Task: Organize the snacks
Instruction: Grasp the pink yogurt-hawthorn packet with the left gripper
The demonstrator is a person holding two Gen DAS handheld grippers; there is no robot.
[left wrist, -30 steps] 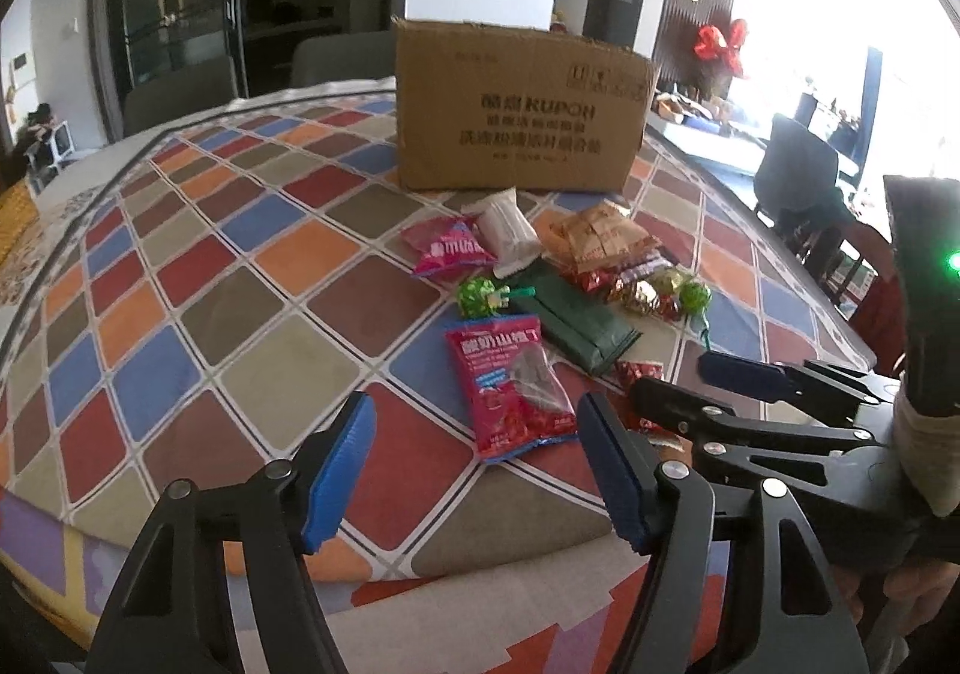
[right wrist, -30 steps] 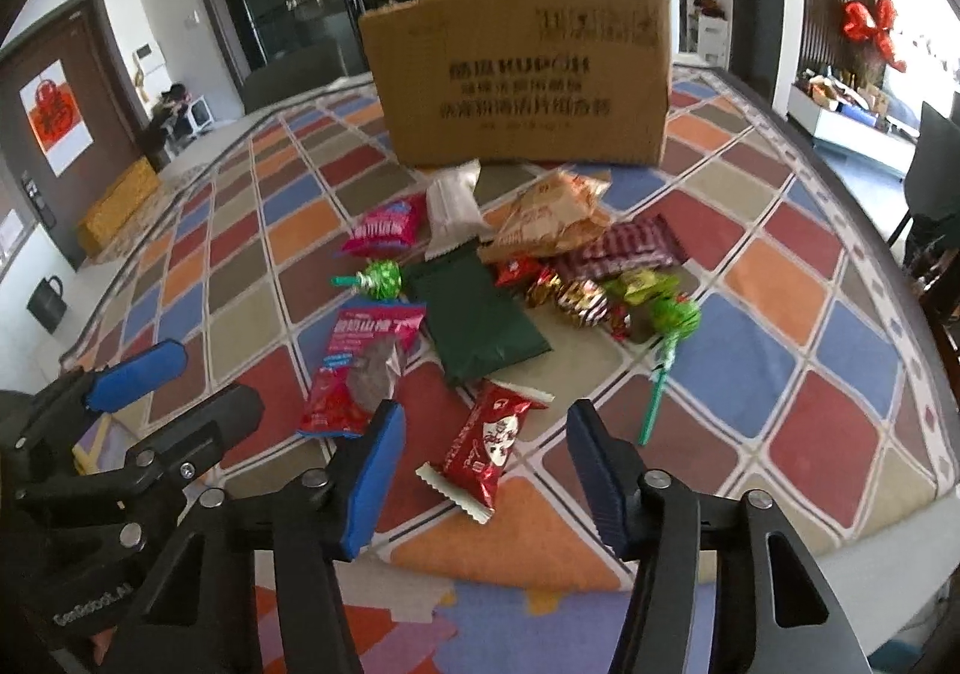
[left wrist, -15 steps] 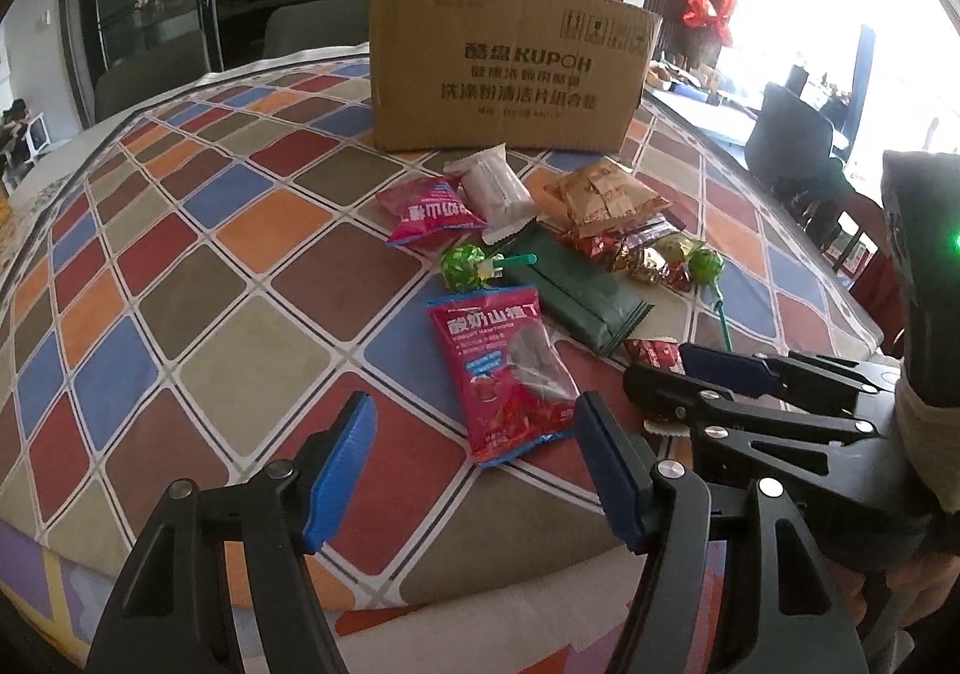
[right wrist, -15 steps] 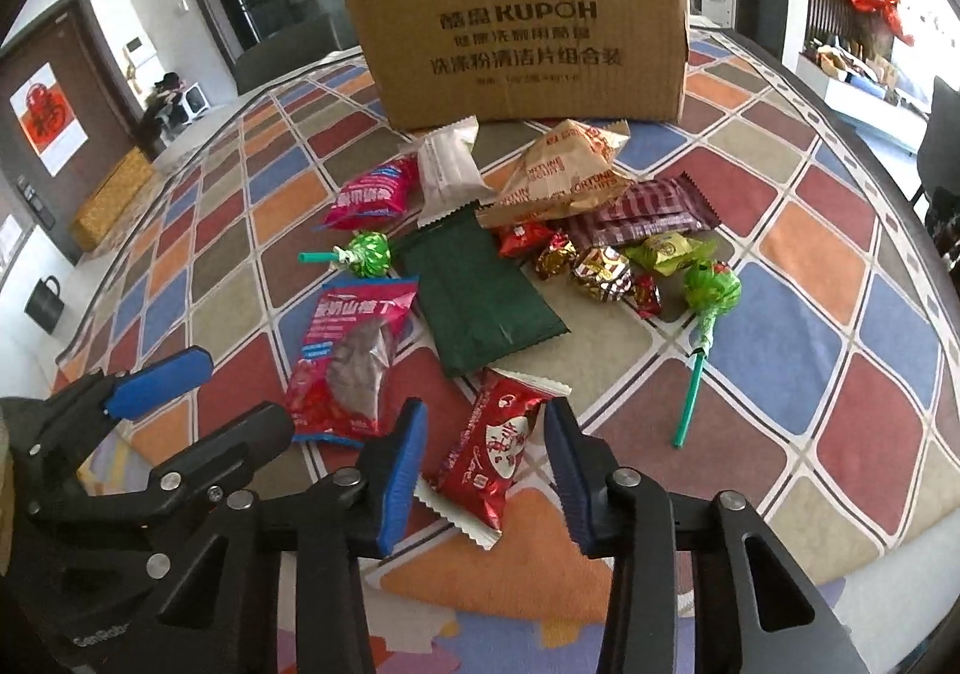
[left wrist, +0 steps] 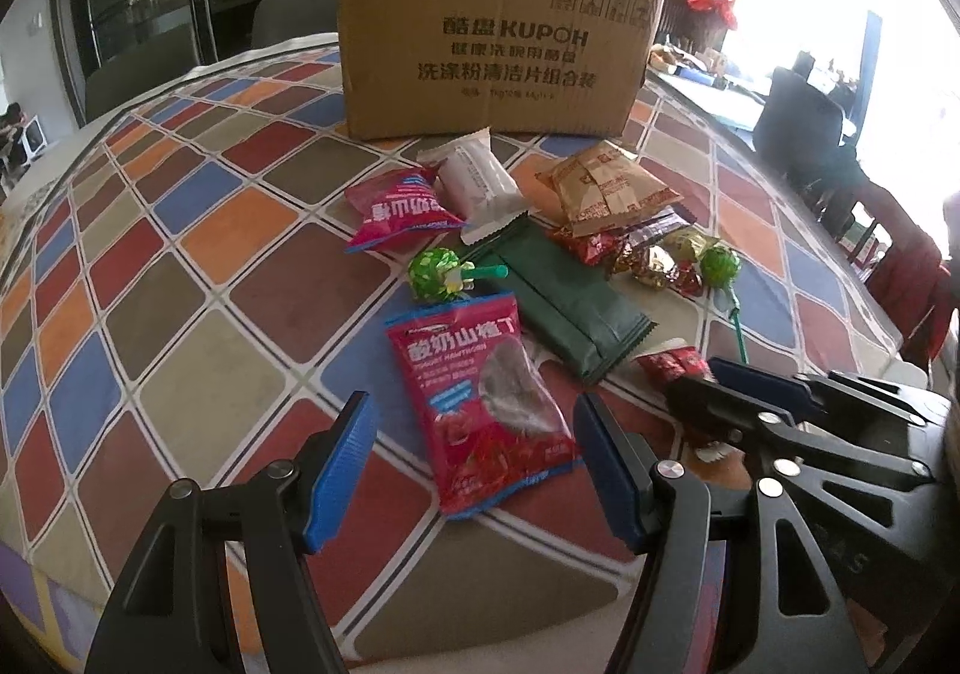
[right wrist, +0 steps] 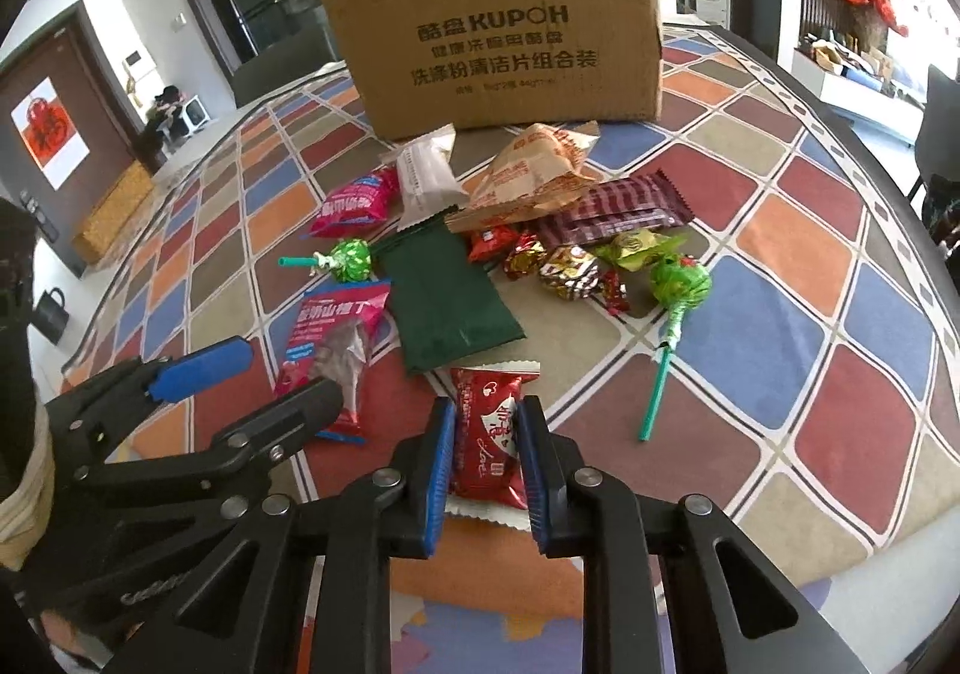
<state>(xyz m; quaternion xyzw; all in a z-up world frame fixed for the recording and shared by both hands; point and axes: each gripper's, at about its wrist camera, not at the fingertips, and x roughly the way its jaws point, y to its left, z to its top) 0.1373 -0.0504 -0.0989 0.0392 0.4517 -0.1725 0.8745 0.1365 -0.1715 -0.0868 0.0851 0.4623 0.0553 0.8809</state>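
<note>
Green lollipops [right wrist: 681, 284] — two; one cardboard box [right wrist: 498, 32] — behind them

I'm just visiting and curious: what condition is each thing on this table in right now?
right gripper: shut on the small red packet.
left gripper: open, holding nothing, the red hawthorn bag lies flat between its fingers.
cardboard box: upright at the back, its inside unseen.
dark green pouch: sealed, lying flat.
two green lollipops: wrapped, lying down.
</note>
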